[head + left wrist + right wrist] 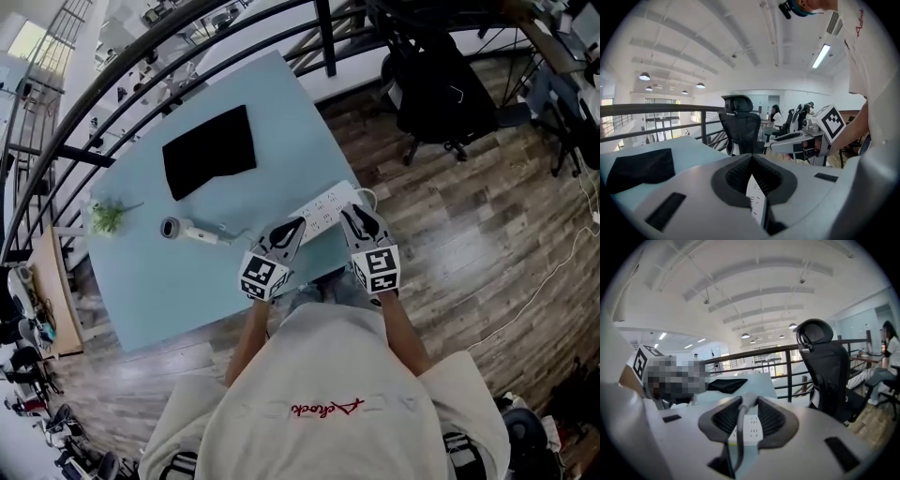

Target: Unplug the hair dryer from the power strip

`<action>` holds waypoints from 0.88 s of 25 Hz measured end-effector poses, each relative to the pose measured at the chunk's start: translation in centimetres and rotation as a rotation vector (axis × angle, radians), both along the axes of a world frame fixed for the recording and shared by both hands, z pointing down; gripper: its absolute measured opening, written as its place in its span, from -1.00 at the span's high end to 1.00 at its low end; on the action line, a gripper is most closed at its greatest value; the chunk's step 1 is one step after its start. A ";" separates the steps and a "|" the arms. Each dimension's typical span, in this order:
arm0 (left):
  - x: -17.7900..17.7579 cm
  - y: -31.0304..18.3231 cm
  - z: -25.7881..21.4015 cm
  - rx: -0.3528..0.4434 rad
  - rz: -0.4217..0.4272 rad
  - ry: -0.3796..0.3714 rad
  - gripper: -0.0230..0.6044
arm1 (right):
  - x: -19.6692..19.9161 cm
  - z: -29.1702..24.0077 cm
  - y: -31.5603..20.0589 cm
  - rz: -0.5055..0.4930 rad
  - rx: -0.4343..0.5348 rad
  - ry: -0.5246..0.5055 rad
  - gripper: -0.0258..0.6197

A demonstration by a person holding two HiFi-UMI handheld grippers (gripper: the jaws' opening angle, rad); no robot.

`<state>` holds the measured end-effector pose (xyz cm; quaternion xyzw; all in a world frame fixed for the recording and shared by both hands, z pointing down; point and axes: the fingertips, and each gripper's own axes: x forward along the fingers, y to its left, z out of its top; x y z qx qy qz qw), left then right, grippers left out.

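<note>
Although red script ran across the chest of the person's cream shirt [323, 409], its letters were too loose to read with confidence, and neither the hair dryer [183, 229] nor the power strip [323, 210] showed a legible brand.

The hair dryer lay on its side on the pale blue table [159, 291], left of both grippers. Its long axis ran roughly left to right in the head view. The round grey end of its barrel pointed left, toward a small green plant [106, 217], and its white handle reached right toward the strip. It was a small white unit with a grey ring at that end (nothing finer could be made out).

The white power strip lay diagonally near the table's right edge, sockets facing up, beneath the tips of both grippers.

The right gripper [747, 402] had its jaws partly closed on a grey cable [739, 431], pinching its thicker plug end at the jaw tips. The strip's sockets showed below, but whether the prongs were clear of the strip could not be told. The left gripper [751, 158] had its jaws fully together on nothing, with the strip visible under them.

A black cloth [208, 150] lay farther back on the table.
</note>
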<state>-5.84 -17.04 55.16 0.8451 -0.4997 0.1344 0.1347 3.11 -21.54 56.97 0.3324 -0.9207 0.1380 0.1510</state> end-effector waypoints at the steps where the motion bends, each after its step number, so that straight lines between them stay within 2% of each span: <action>1: -0.2 0.0 -0.3 0.007 -0.004 0.004 0.91 | 0.0 -0.2 0.1 0.004 0.002 -0.001 0.54; 6: -1.2 0.6 -0.9 0.028 -0.001 0.034 0.91 | -0.7 -0.8 0.9 0.021 0.016 0.002 0.54; 11: -2.7 3.4 -1.0 0.032 0.020 0.071 0.91 | -1.7 -1.8 3.3 0.059 0.041 0.018 0.54; 22: -3.2 8.9 -4.0 0.107 0.139 0.091 0.91 | -2.8 -5.2 9.7 0.161 0.116 0.027 0.54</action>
